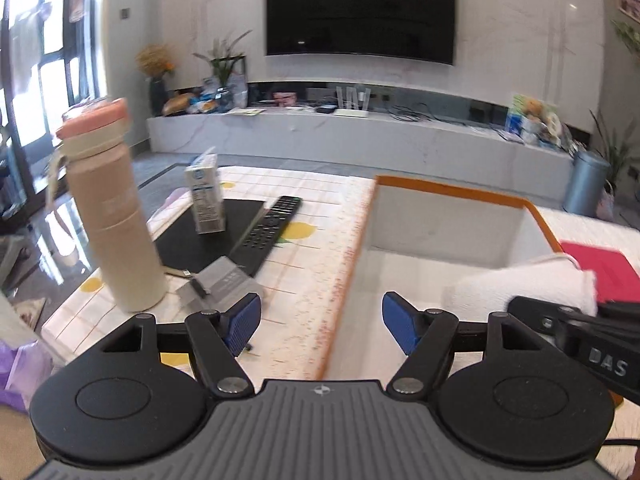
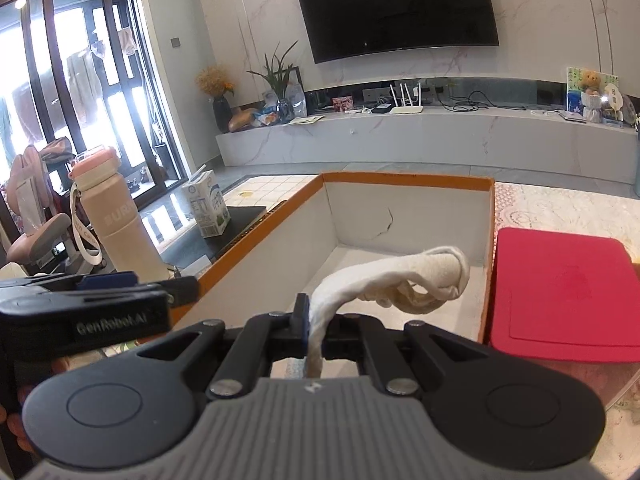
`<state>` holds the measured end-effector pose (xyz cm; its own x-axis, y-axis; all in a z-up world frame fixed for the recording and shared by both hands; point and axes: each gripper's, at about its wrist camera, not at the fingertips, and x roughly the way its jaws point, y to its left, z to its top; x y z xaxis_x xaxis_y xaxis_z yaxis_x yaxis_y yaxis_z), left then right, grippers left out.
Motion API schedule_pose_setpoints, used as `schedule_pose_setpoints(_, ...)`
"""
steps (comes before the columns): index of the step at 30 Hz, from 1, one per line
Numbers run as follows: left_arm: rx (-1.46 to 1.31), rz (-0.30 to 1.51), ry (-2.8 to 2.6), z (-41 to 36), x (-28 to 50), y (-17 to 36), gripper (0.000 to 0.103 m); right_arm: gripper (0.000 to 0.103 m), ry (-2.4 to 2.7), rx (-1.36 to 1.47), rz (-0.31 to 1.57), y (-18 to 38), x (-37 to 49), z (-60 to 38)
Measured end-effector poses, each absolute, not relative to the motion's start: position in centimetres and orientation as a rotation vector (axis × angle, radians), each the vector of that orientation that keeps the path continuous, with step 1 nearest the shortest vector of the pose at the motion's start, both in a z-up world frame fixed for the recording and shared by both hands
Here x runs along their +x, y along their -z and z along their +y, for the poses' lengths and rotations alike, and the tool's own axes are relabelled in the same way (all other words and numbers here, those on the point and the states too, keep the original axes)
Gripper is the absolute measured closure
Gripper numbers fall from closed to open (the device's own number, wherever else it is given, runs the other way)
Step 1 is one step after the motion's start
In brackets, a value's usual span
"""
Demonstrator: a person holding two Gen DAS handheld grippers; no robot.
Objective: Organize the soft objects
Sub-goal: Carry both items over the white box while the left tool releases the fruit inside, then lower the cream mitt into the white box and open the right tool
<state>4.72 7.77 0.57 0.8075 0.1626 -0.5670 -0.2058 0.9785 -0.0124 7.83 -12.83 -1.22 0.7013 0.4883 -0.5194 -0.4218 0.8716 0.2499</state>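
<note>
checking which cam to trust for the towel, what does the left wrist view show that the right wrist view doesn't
Only the left wrist view shows the black remote, and the left gripper open and empty. Only the right wrist view shows the right gripper shut on the white towel, and the router clearly. Both show the orange-rimmed box, the towel, red lid, pink bottle, milk carton and TV.

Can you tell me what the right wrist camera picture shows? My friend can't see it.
The right hand-held gripper pinches a white towel over an open orange-rimmed box. A red lid lies beside it.
</note>
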Motion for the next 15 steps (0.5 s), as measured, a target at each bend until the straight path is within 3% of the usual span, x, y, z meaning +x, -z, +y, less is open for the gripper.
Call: schedule_pose_setpoints(15, -0.292, 0.564, -0.323, 14.9, 3.2, -1.8, 0.021, 0.101, -0.589, 0.192, 0.547, -1.9, 7.6, -8.7)
